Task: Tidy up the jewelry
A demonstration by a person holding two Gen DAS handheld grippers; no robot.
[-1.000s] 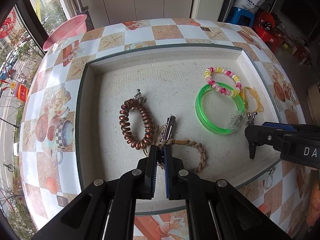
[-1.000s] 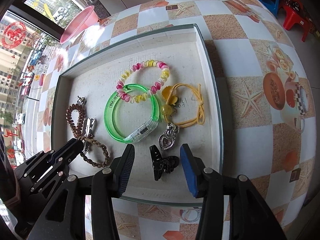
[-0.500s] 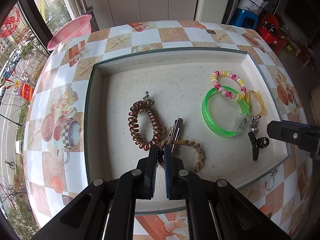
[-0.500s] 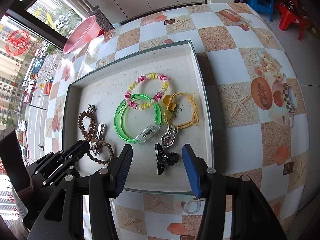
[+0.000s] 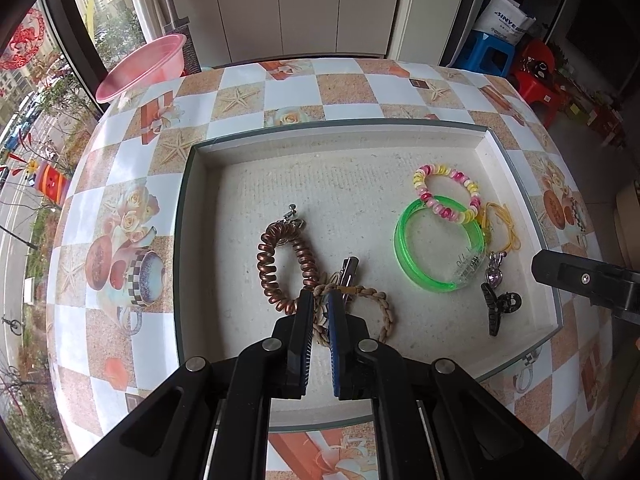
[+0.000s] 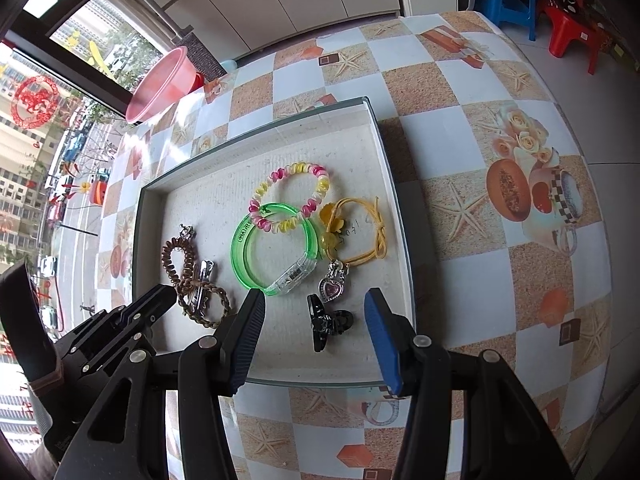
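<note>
Left wrist view, read from the tray's [image 5: 188, 240] left wall to its right: the copper spiral hair tie [image 5: 286, 268] lies left of centre, touching the braided cord bracelet [image 5: 376, 308] and a metal hair clip [image 5: 348, 274] near the front edge. The left gripper [image 5: 320, 312] has its jaws nearly together, apparently pinching the braid; because braid, clip and spiral tie overlap, a lift would likely drag all three, or the thin cord could slip free. Toward the right wall lie the green bangle [image 5: 404, 256], overlapped by the pink-and-yellow bead bracelet [image 5: 448, 188], the yellow cord bracelet [image 5: 506, 224], a heart charm [image 5: 494, 276] and the black claw clip [image 5: 498, 308]. The right gripper [image 6: 314, 328] hangs half open above the claw clip, holding nothing; closing askew could flick it onto the charm. Lettering on the bangle and handwriting beside the yellow cord are illegible.
</note>
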